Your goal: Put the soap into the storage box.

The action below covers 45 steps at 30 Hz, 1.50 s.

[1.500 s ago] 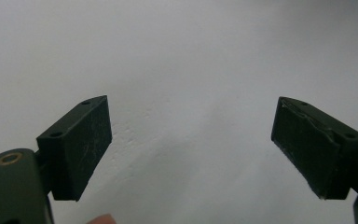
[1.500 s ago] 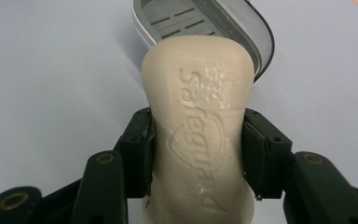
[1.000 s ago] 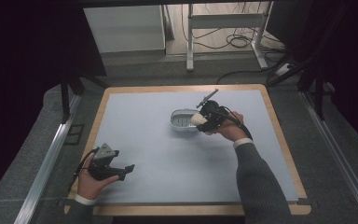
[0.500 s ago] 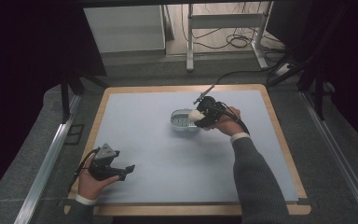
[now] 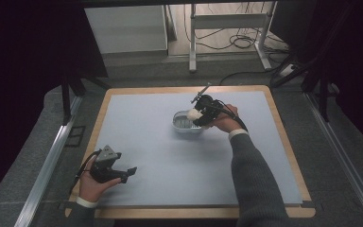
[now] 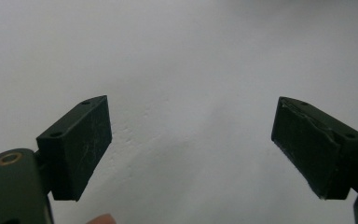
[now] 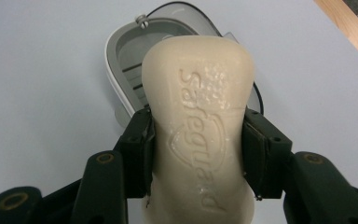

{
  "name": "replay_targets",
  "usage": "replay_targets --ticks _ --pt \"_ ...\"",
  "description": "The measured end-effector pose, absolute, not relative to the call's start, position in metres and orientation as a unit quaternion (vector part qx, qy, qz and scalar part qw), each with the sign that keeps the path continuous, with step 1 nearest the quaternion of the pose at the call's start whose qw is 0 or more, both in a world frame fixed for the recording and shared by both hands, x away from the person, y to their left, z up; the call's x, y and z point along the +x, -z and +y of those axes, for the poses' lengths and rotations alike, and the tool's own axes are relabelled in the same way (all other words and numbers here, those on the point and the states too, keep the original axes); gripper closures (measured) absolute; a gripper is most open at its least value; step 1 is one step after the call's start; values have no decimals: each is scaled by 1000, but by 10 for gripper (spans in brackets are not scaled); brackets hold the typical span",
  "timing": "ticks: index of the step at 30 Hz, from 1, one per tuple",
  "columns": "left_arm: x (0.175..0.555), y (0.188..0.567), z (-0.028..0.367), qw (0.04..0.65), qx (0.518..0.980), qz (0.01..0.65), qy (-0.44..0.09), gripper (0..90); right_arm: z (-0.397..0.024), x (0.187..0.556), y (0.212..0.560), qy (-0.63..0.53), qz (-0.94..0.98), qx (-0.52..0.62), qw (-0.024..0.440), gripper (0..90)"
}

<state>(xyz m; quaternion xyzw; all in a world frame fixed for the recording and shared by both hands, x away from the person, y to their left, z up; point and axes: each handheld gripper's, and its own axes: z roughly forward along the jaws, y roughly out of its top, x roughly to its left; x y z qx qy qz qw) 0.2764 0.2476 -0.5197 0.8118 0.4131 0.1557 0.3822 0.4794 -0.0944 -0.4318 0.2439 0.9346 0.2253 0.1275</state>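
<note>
A cream bar of soap (image 7: 199, 126) stamped "Safeguard" is clamped between the jaws of my right gripper (image 7: 196, 154). It hangs just above a white and grey soap dish (image 7: 135, 60). In the high view the right gripper (image 5: 201, 115) holds the soap (image 5: 194, 114) over the right end of the dish (image 5: 183, 124), near the middle of the blue-grey mat. My left gripper (image 5: 128, 173) rests at the mat's front left, held in a hand. In its own view the left gripper (image 6: 191, 144) is open, with only bare mat between its pads.
The mat (image 5: 146, 142) lies on a wooden-edged table (image 5: 283, 137). Dark metal rails (image 5: 47, 161) run along both sides. Beyond the far edge stand a white cabinet (image 5: 127, 28), a table frame and floor cables (image 5: 236, 42).
The right gripper with the soap has moved slightly up and away over the dish's right end. The left gripper has stayed put.
</note>
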Motion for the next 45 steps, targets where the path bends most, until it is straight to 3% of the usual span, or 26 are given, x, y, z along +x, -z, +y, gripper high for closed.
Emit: replay_targets --ticks 32,45 --pt "276 520 248 384 810 413 -162 127 -61 503 453 -197 956 179 123 488" --pt "276 520 248 384 811 412 -161 127 -69 496 447 -241 939 207 129 414"
